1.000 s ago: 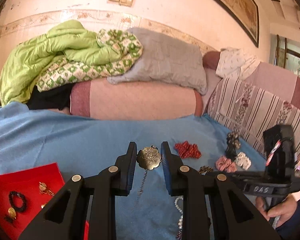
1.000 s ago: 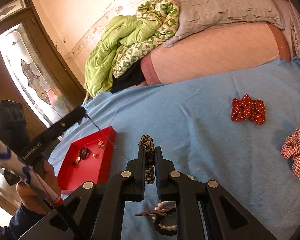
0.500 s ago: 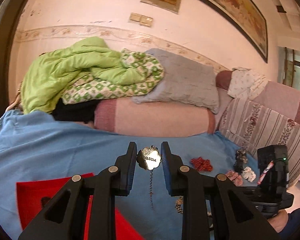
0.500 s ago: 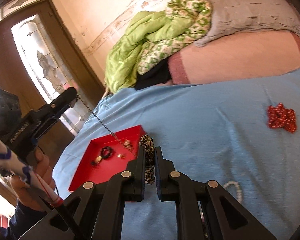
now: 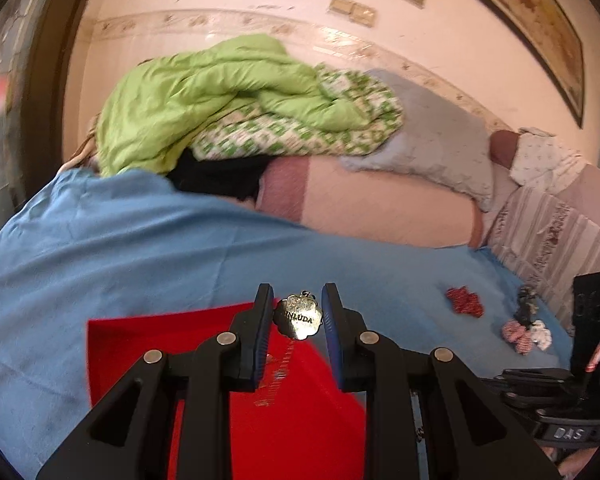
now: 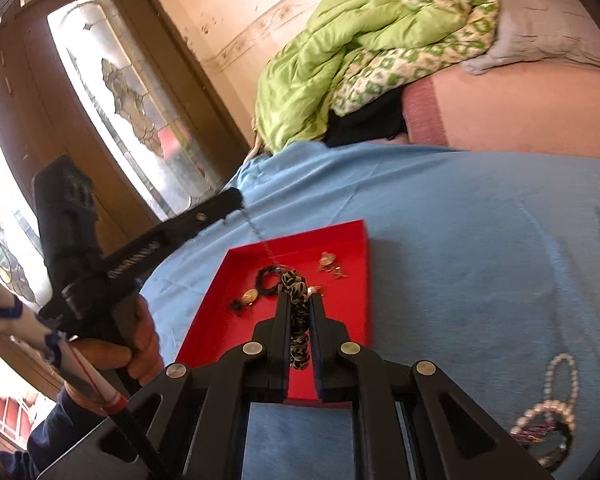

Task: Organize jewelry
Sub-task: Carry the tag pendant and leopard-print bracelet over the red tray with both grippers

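Observation:
My left gripper (image 5: 298,318) is shut on a gold pendant (image 5: 299,319) marked INLUDA; its chain (image 5: 276,372) hangs down over the red tray (image 5: 148,340). In the right wrist view the left gripper (image 6: 232,200) hovers over the tray's far left corner with the chain (image 6: 260,236) dangling into it. My right gripper (image 6: 298,300) is shut on a black-and-white patterned scrunchie (image 6: 298,320), held above the red tray (image 6: 356,300). The tray holds a black bracelet (image 6: 269,278) and small gold pieces (image 6: 330,262).
A blue sheet (image 6: 460,220) covers the bed. A pearl necklace with a dark bangle (image 6: 552,404) lies at the right. A red bow (image 5: 465,300), a checked scrunchie (image 5: 518,334) and other hair pieces (image 5: 526,302) lie far right. Green duvet (image 5: 220,100) and pillows sit behind.
Both grippers have moved left over the red tray with their items. The chain now hangs into the tray.

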`<state>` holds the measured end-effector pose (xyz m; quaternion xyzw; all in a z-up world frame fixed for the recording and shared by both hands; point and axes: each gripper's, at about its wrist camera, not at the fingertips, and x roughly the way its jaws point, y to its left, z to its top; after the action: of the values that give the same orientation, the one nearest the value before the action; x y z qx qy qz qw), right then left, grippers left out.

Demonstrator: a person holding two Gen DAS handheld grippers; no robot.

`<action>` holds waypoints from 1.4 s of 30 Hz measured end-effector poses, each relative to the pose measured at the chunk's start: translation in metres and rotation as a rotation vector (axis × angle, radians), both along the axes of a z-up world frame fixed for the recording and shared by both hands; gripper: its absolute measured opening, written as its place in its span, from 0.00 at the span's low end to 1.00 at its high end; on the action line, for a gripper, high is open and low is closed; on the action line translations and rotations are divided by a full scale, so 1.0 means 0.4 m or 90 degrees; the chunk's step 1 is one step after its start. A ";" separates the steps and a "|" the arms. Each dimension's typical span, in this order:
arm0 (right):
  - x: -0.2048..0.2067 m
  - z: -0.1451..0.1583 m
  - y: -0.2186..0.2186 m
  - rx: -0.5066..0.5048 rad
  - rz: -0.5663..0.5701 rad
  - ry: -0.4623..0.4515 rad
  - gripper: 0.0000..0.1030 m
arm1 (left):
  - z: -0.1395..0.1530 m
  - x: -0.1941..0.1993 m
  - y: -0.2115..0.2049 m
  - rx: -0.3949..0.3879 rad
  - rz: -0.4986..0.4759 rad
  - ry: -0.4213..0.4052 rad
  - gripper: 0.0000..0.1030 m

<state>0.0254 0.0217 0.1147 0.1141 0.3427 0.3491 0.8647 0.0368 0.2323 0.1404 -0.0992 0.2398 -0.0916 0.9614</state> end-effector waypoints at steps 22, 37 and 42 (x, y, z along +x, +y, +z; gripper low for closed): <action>0.202 -0.109 0.145 -0.099 -0.033 0.077 0.09 | -0.176 0.087 0.055 0.029 0.054 0.172 0.23; 0.250 -0.162 0.180 -0.132 -0.045 0.114 0.10 | -0.229 0.100 0.064 0.039 0.067 0.250 0.23; 0.256 -0.172 0.185 -0.151 -0.047 0.114 0.10 | -0.231 0.102 0.064 0.037 0.067 0.259 0.23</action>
<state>0.1278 0.0955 0.0459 0.0544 0.4529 0.2628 0.8502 0.0778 0.2577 0.0478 -0.1001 0.4257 -0.0121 0.8992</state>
